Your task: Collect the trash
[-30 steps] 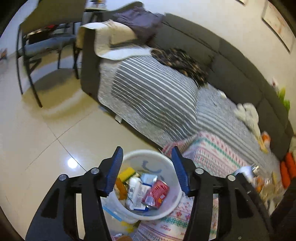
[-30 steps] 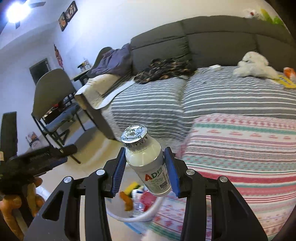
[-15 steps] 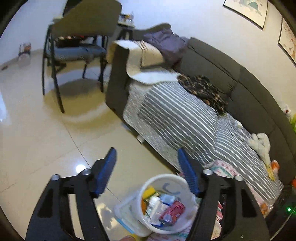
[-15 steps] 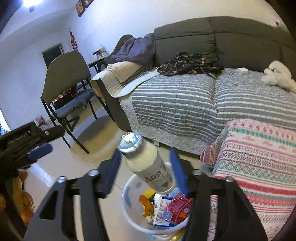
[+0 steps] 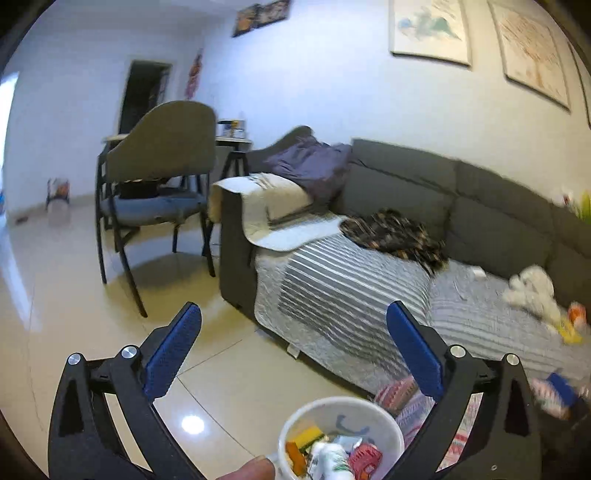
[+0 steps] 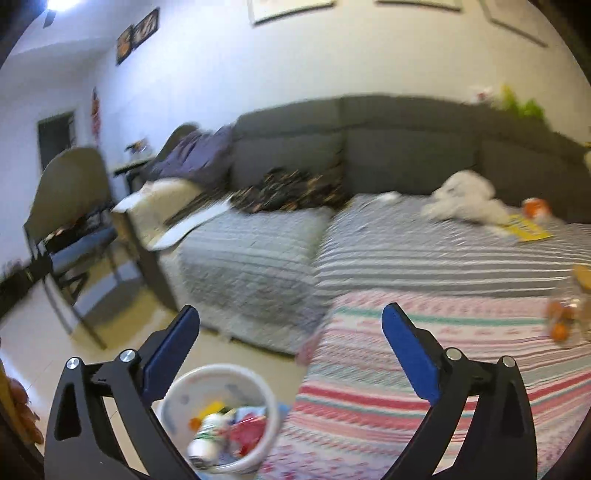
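Two grippers, both spread wide and empty. Left gripper (image 5: 293, 350) hangs above the floor (image 5: 74, 332), aimed at the chair (image 5: 159, 177) and sofa (image 5: 424, 192); the white bin (image 5: 341, 406) sits low in its view, just under and between the fingers. The bin holds mixed trash — a yellow piece, a red wrapper (image 5: 365, 456), a white bottle (image 5: 330, 456) lying on top.

Right gripper (image 6: 290, 349) also hangs open. The bin (image 6: 221, 373) is at its lower left, beside the striped cloth (image 6: 443, 369), with the bottle (image 6: 207, 435) inside among the wrappers.

Judgement: a drop into the bin looks complete, since neither gripper carries anything; the step in hand is the search for the next piece. Candidates lie to the right — small orange items (image 6: 561, 325) at the cloth's far edge and a yellow sheet (image 6: 528, 229) on the sofa cover. Whether these are trash, cannot tell. The next move calls for turning a gripper right and lowering it over one item with jaws wide.

Writing: none readable; bottle label and wall pictures (image 5: 428, 29) are too blurred.
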